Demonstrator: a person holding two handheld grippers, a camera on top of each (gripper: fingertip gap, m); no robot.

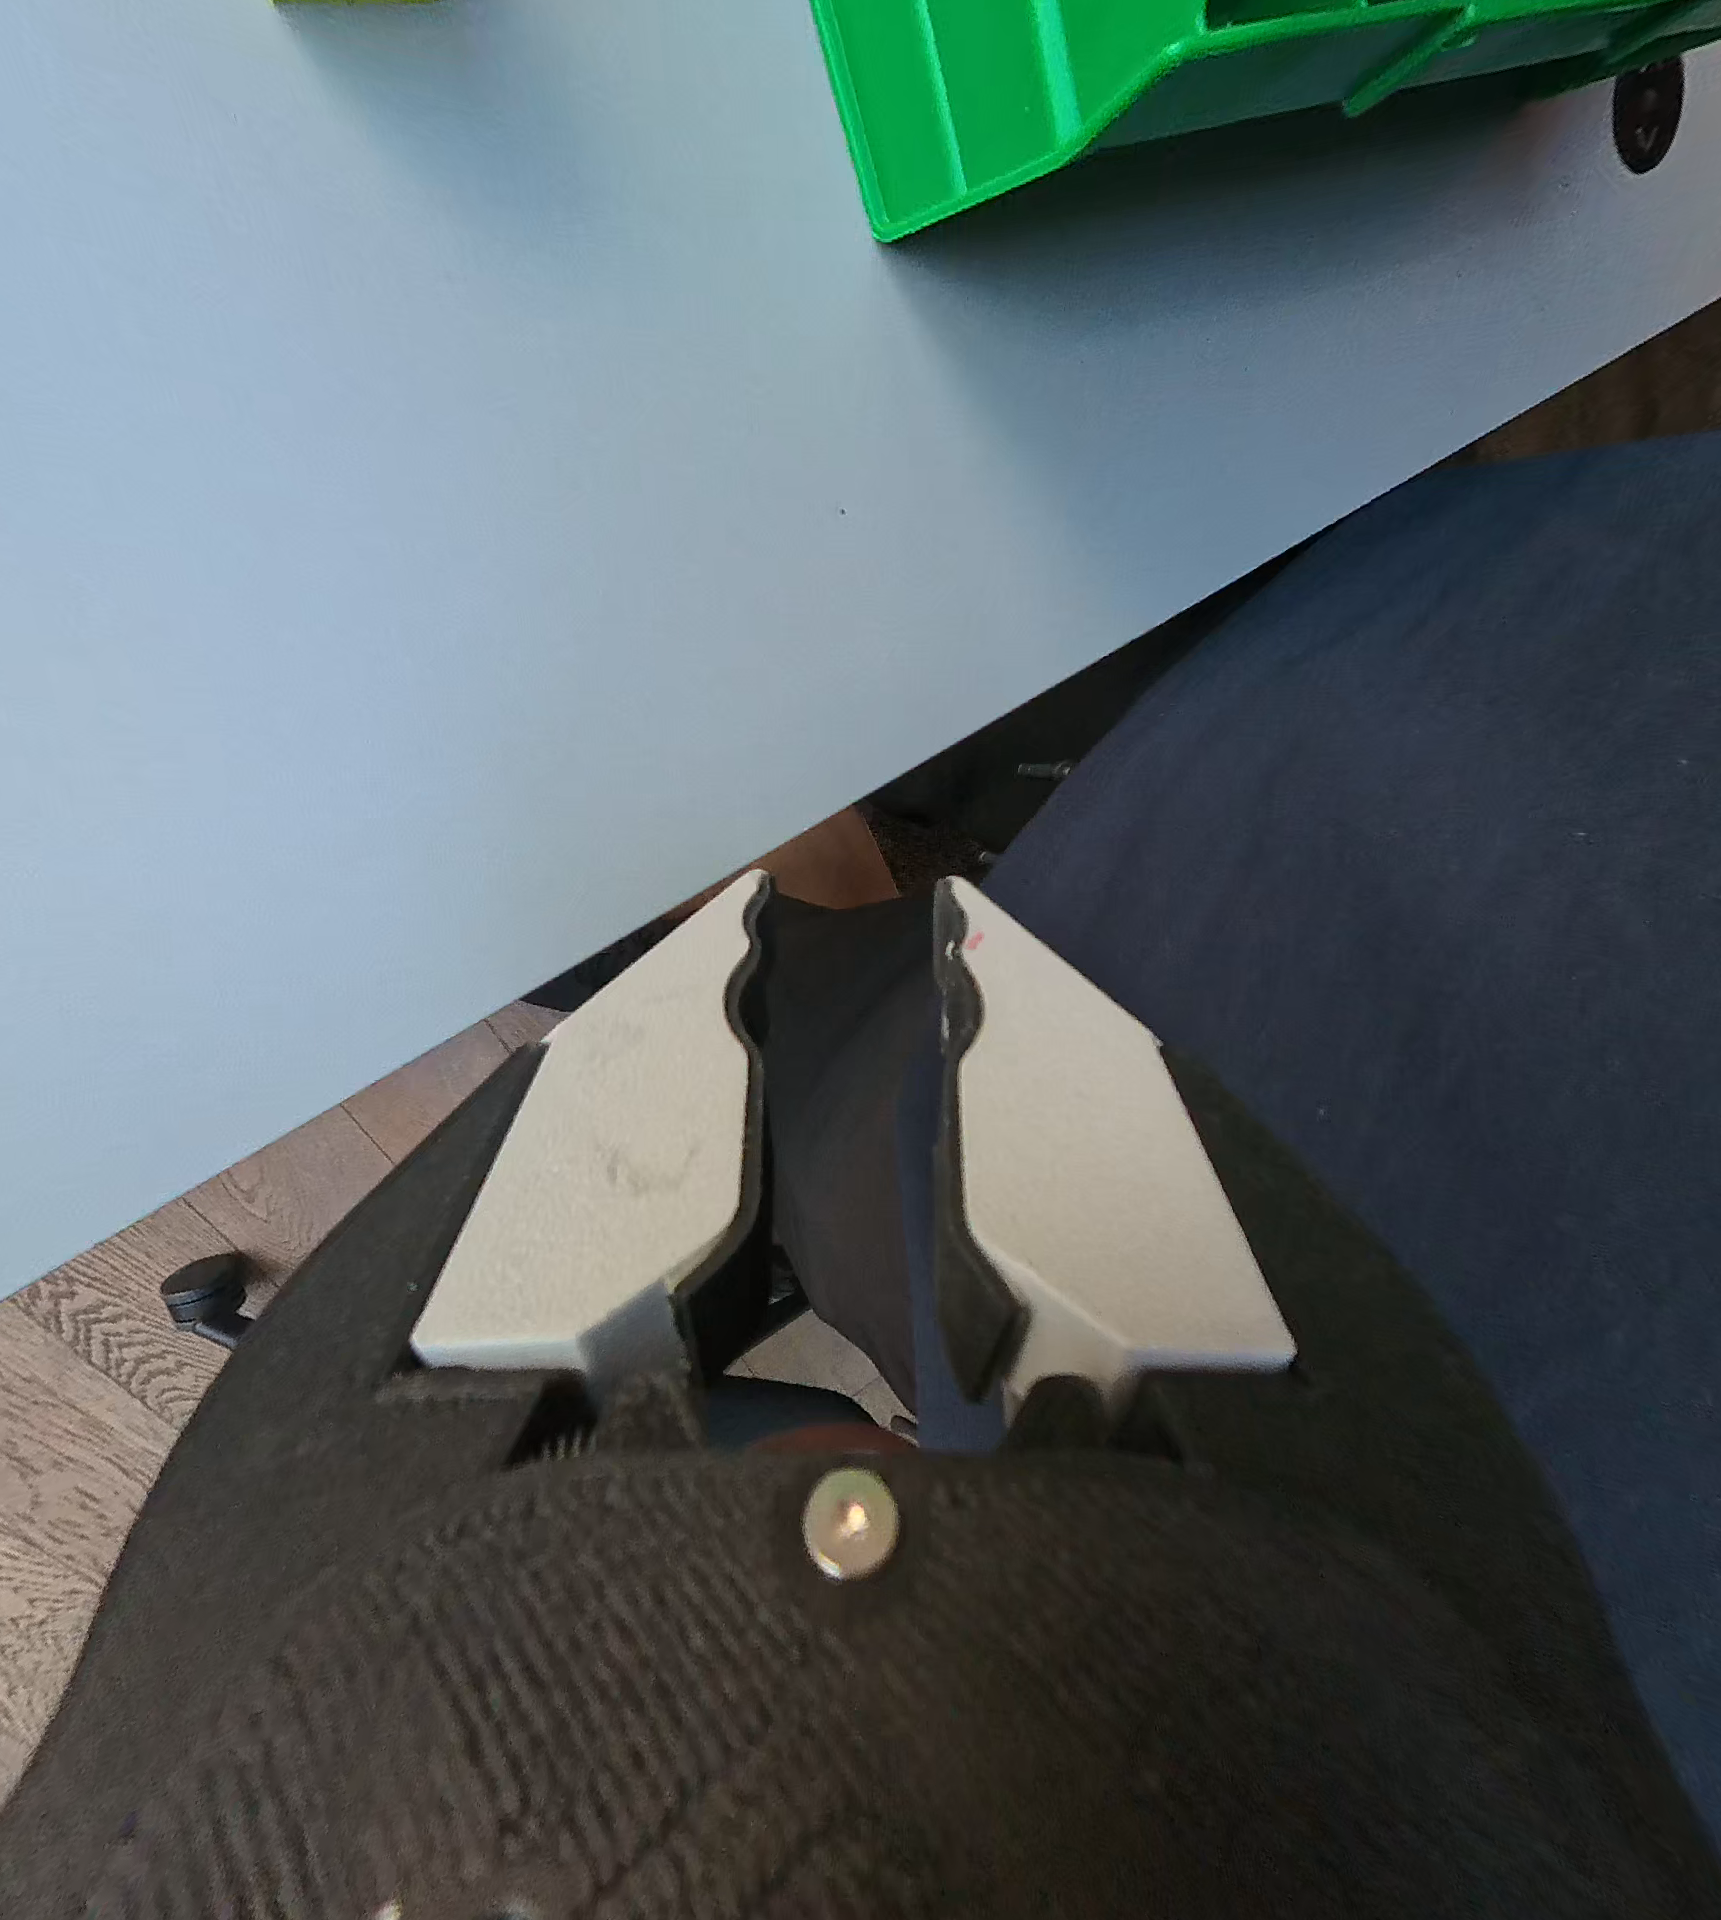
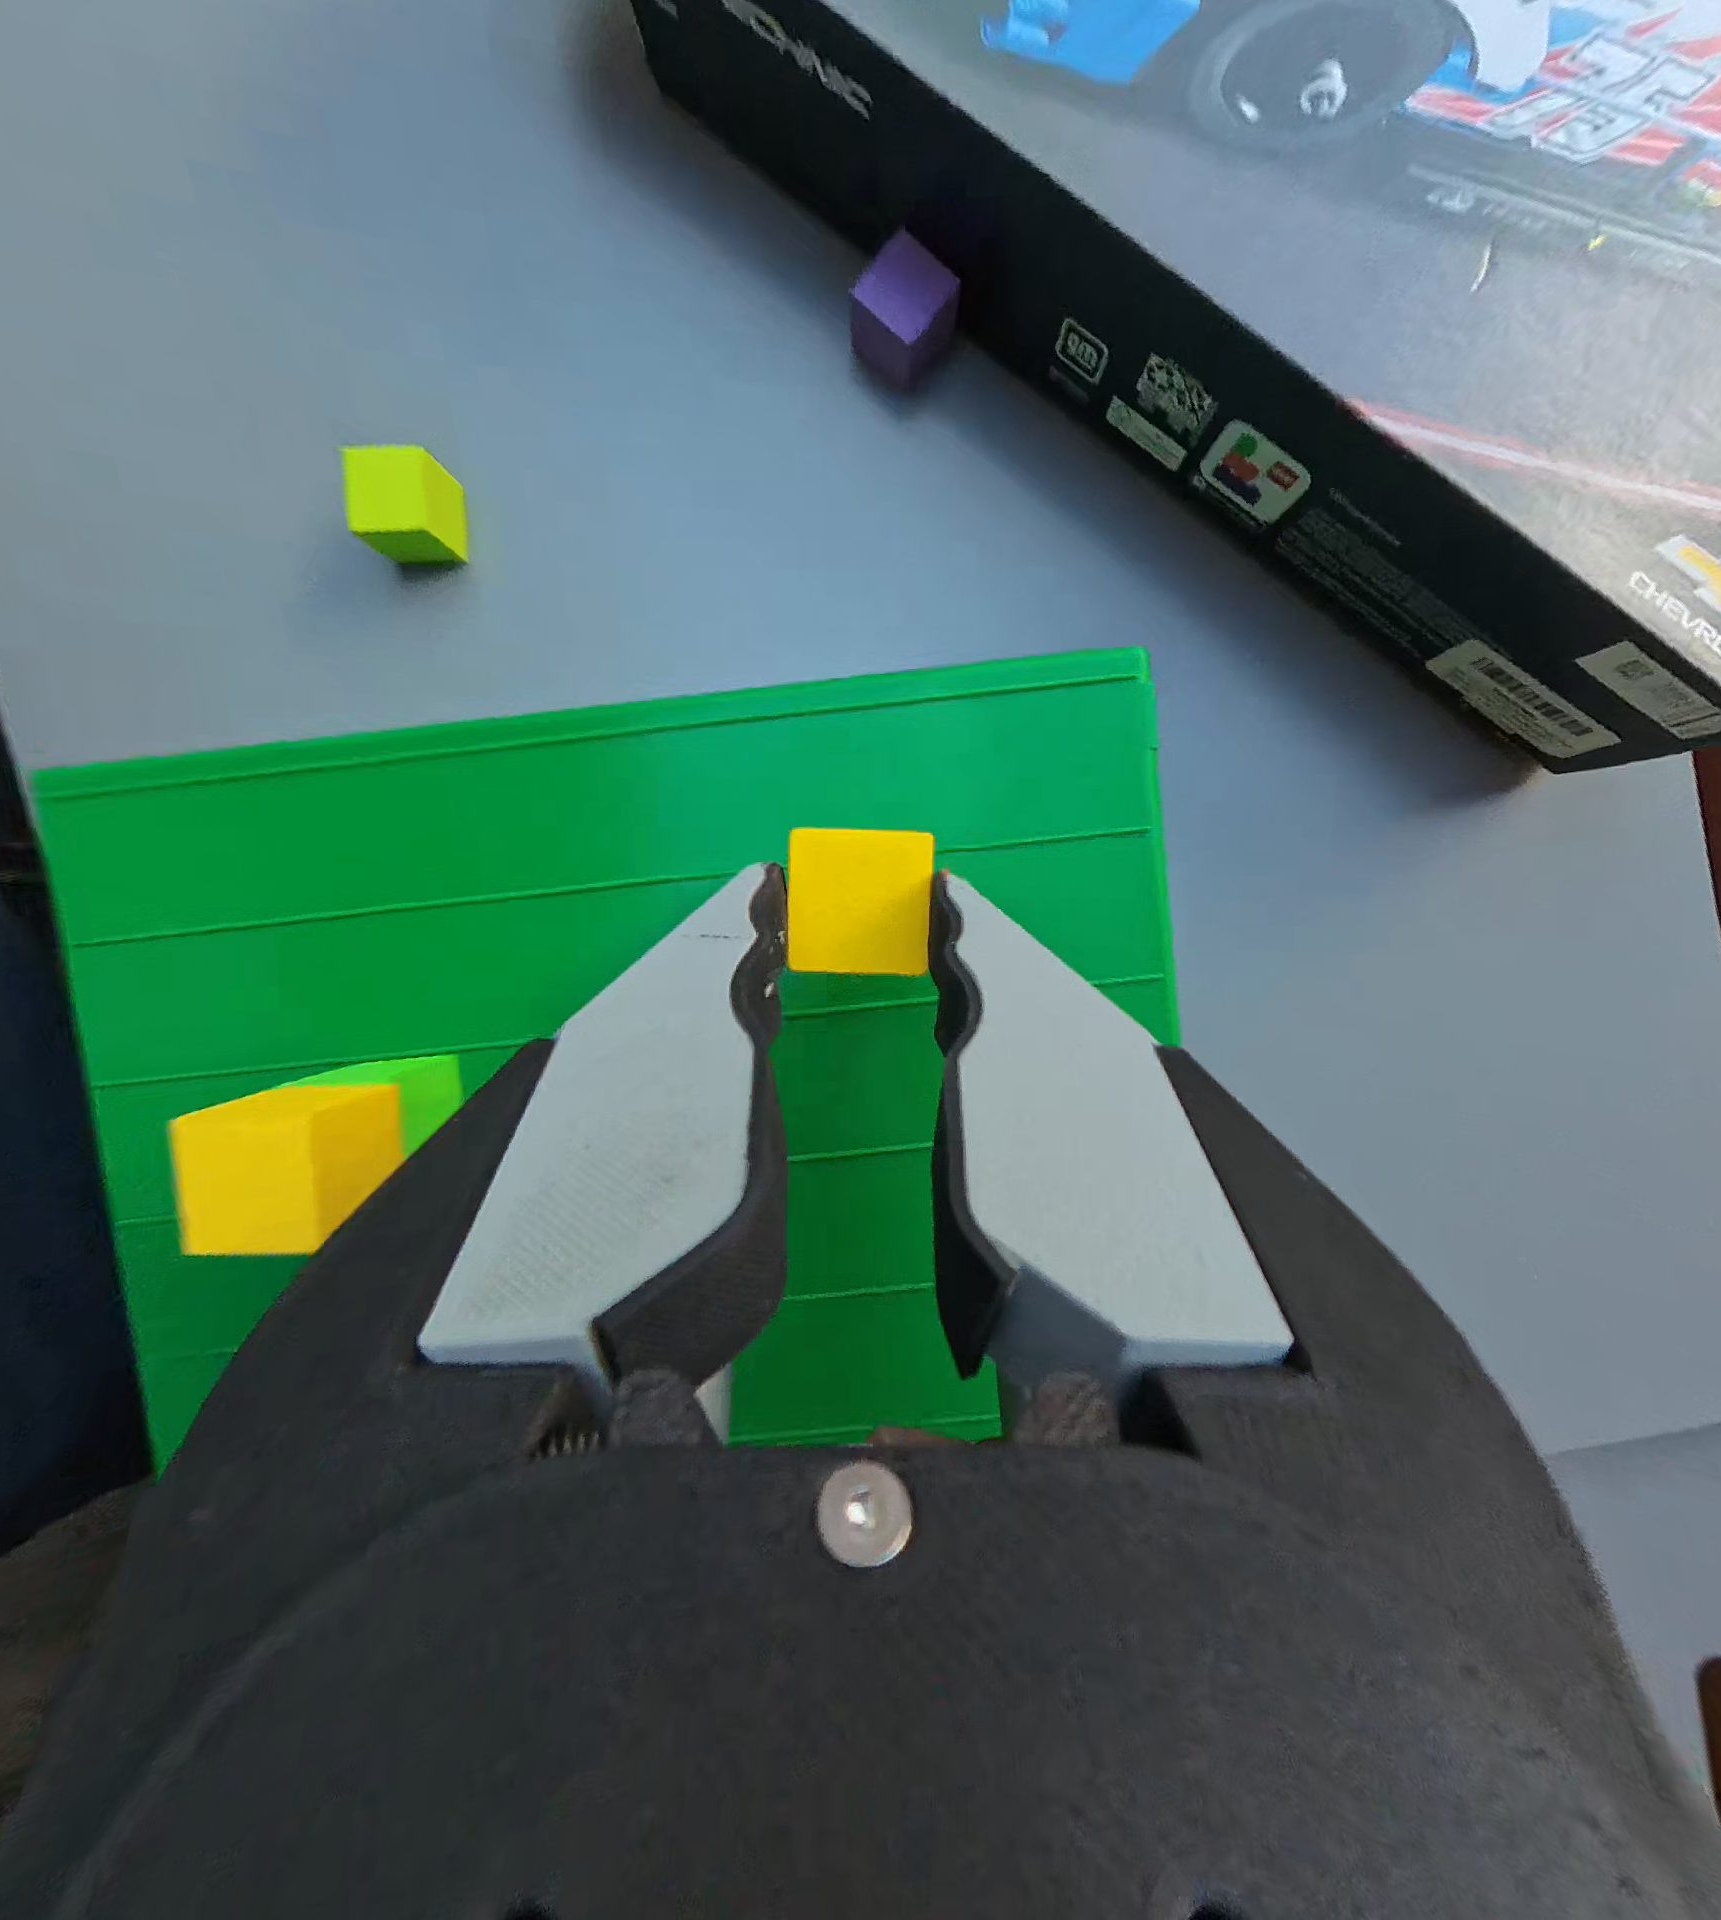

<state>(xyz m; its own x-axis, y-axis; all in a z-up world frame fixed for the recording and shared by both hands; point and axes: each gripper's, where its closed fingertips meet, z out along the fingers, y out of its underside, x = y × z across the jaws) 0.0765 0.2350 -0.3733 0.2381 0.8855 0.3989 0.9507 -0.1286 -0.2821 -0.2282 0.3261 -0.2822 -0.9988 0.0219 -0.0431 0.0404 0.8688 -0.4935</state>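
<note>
Yellow plastic cube (image 2: pixel 861 902) sits pinched between the right gripper (image 2: pixel 858 914) pads above the green ribbed tray (image 2: pixel 523 831); left gripper (image 1: pixel 851 935) hangs empty, jaws apart, off the grey table's (image 1: pixel 368 520) edge.

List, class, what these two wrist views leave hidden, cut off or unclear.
- Right wrist view: light green cube mostly hidden behind the near yellow cube; boxed car set cut off by the top edge.
- Left wrist view: green bin cut off at top; right gripper out of view.
</note>
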